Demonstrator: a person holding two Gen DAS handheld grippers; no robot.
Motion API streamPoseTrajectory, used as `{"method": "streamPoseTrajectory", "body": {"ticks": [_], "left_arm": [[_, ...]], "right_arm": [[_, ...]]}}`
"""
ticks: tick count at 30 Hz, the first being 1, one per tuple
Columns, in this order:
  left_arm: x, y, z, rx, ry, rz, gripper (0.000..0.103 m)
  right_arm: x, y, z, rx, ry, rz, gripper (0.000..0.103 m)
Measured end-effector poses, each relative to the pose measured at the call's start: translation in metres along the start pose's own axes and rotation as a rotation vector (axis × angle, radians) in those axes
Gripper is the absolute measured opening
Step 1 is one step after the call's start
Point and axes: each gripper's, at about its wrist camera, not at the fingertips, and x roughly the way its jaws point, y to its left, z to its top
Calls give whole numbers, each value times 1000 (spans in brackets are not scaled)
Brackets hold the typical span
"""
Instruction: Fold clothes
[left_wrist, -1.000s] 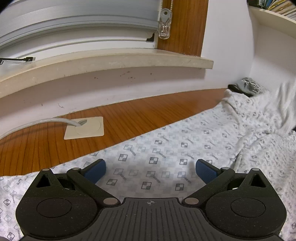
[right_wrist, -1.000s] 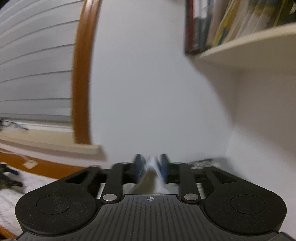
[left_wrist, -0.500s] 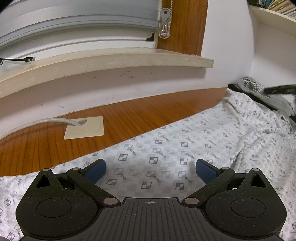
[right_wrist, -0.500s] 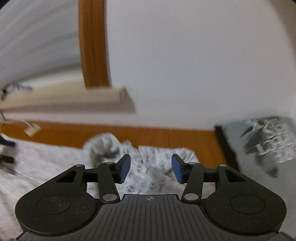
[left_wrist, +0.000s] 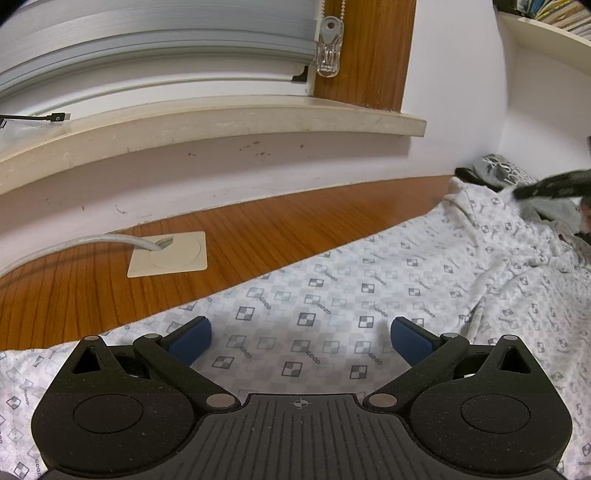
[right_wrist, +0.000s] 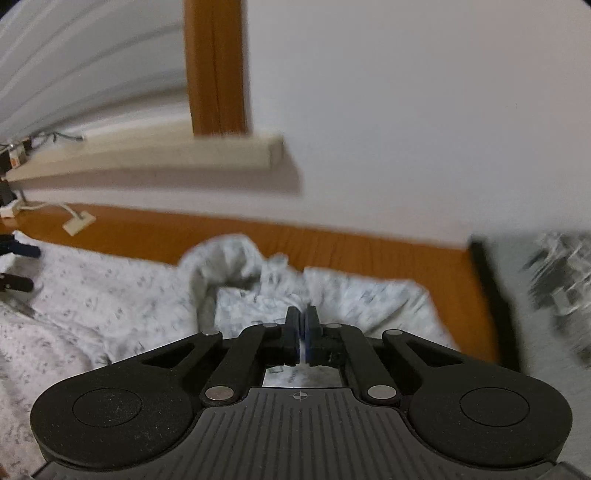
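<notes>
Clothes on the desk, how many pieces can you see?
2. A white patterned garment is spread across the wooden desk. A grey printed garment lies at the far right end by the wall. More may be hidden beneath.

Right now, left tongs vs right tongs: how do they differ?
The left tongs stand wide open, blue pads far apart; the right tongs are shut, pads together. The left tongs hover over a flat stretch of the patterned garment; the right tongs sit at its bunched, wrinkled end, and whether they pinch cloth is unclear. Both are black with blue pads, and both hold nothing clearly.
</notes>
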Motion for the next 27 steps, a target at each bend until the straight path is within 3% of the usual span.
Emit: {"method": "streamPoseTrajectory", "body": {"ticks": [6,9,12,15,22,27], "left_arm": [[1,-1,0,7,5,11,103],[1,-1,0,5,5,10,103],[1,0,0,5,5,9,103],[2,0,1,7,7,8,103],[2,1,1,11,9,6,103],[2,1,1,9,8,5,103]], "right_arm": [[-100,12,13,-12,-169,-23,3],[-138,19,7,-29,-181,-51,3],[-150,17,-5,3,-107,-25,4],[-134,11,-17,22,-11,-17,11],[-71,0,-8,88,-10,-5,36],[5,11,-9,74,92,-10,41]]}}
